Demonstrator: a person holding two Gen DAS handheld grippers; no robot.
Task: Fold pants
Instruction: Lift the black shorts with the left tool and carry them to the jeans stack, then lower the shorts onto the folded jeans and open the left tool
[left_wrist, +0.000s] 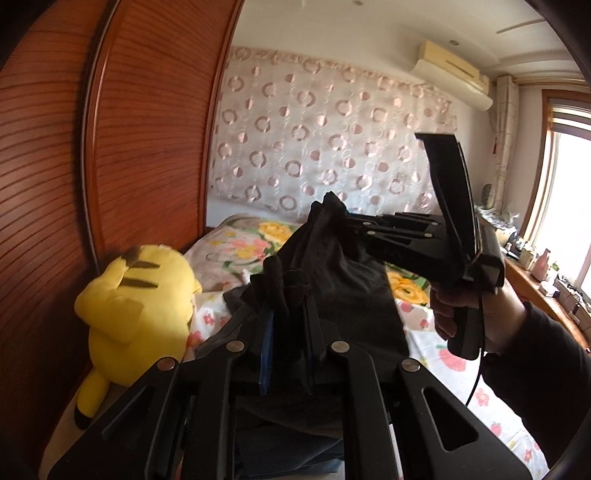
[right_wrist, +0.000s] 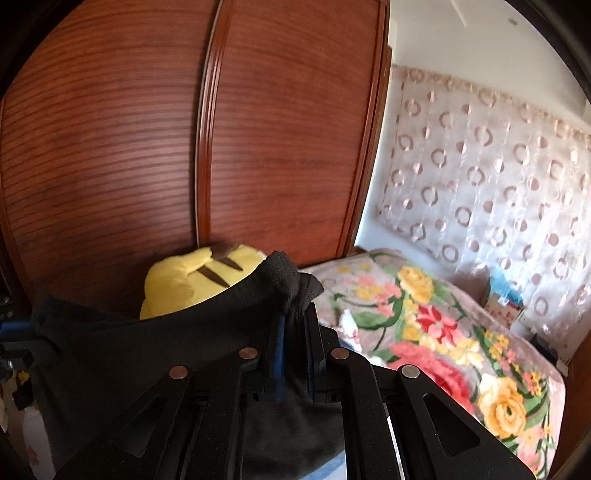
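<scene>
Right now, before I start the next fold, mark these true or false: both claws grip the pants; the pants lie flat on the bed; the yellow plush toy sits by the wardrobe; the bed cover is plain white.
1. Both the left claw and the right claw grip the pants. True.
2. The pants lie flat on the bed. False: they are held up above the bed.
3. The plush toy sits by the wardrobe. True.
4. The bed cover is plain white. False: it is floral.
</scene>
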